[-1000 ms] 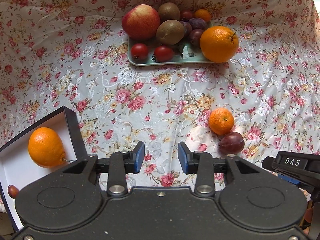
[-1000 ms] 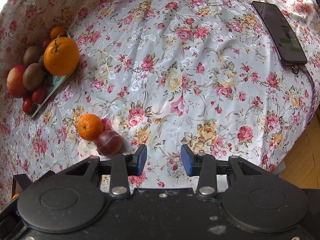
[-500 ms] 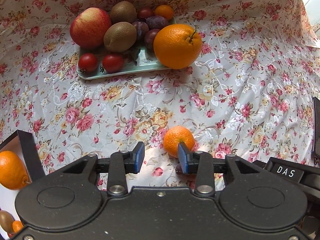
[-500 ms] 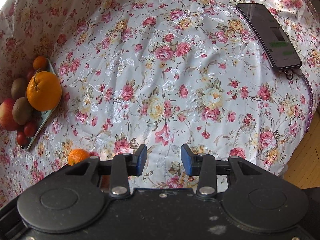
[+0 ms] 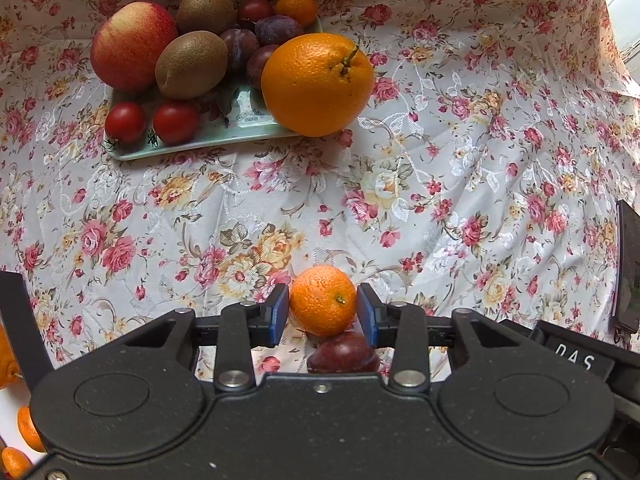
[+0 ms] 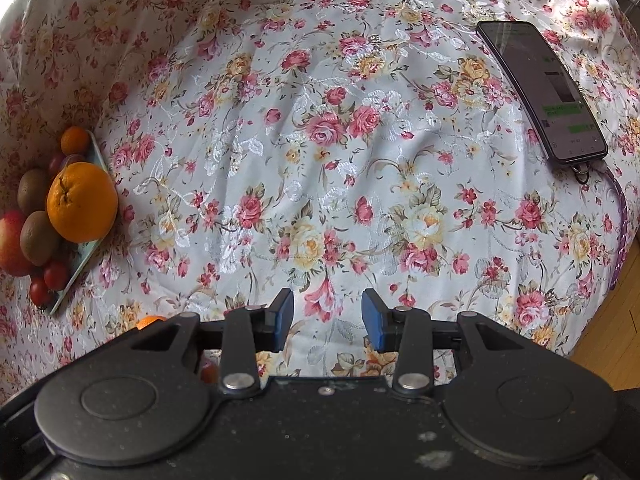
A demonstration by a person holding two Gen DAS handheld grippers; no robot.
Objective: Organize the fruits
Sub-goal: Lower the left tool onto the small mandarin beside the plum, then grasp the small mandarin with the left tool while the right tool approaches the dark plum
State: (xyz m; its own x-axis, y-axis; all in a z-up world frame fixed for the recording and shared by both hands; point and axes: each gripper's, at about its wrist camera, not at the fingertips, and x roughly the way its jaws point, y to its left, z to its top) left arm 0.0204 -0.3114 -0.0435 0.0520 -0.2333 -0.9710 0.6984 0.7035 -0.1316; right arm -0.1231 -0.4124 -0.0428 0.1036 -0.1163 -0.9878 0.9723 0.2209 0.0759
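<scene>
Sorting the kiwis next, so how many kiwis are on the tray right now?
2, both on the green tray: one kiwi in front, beside the apple; the other kiwi behind it. More could be hidden behind the pile.

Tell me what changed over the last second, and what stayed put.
The left gripper swung right and closed in on the small orange tangerine, which now sits between its open jaws, not yet gripped; the dark red plum lies just behind it. The right gripper drifted away, jaws open and empty. The pale green fruit tray and black smartphone are unmoved.
</scene>
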